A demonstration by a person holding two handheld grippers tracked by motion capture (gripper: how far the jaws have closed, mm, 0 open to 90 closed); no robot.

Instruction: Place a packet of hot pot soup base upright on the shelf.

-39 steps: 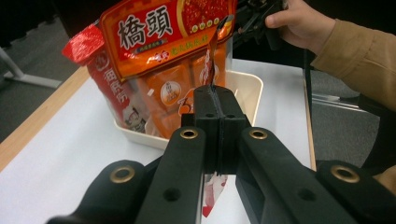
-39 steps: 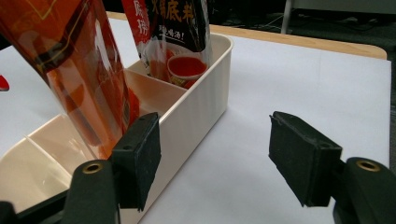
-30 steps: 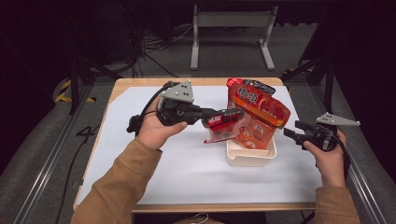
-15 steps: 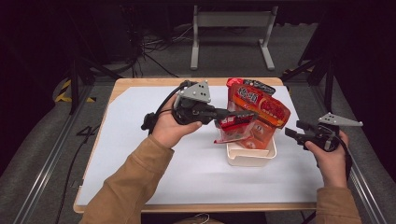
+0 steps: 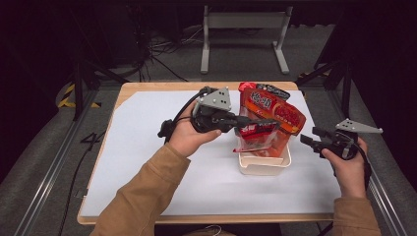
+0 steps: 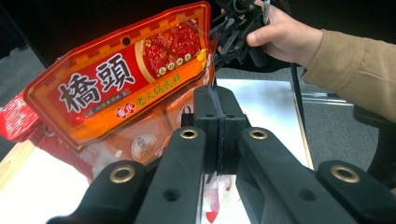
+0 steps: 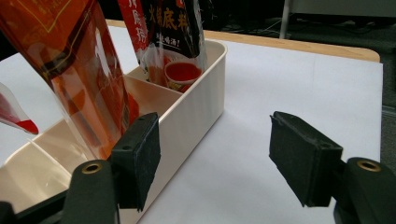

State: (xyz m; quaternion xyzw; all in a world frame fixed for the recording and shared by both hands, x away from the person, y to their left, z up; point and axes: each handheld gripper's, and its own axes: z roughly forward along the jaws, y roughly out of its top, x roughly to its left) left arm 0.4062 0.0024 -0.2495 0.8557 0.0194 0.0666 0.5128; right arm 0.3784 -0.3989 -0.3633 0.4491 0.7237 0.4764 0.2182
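A white divided bin [image 5: 264,166] stands right of the table's middle. A tall orange-red sauce pouch [image 5: 273,109] stands in it, with a red-and-black pouch [image 7: 172,32] behind it in the far compartment. My left gripper [image 5: 271,123] hangs over the bin, shut on a small red sachet [image 5: 254,132] that dangles beneath the jaws. In the left gripper view the pads [image 6: 218,100] press together on the sachet's thin edge, and the orange pouch [image 6: 116,91] stands just beyond. My right gripper [image 5: 308,138] waits open just right of the bin [image 7: 198,100], nothing between its pads.
A white sheet [image 5: 147,142] covers most of the wooden table [image 5: 129,91]. Dark floor and metal stand legs [image 5: 243,34] lie beyond the far edge. Black frame rails run along both sides of the table.
My left gripper has carried the red sachet rightwards, from beside the bin's left edge to over the bin. The right gripper has kept still.
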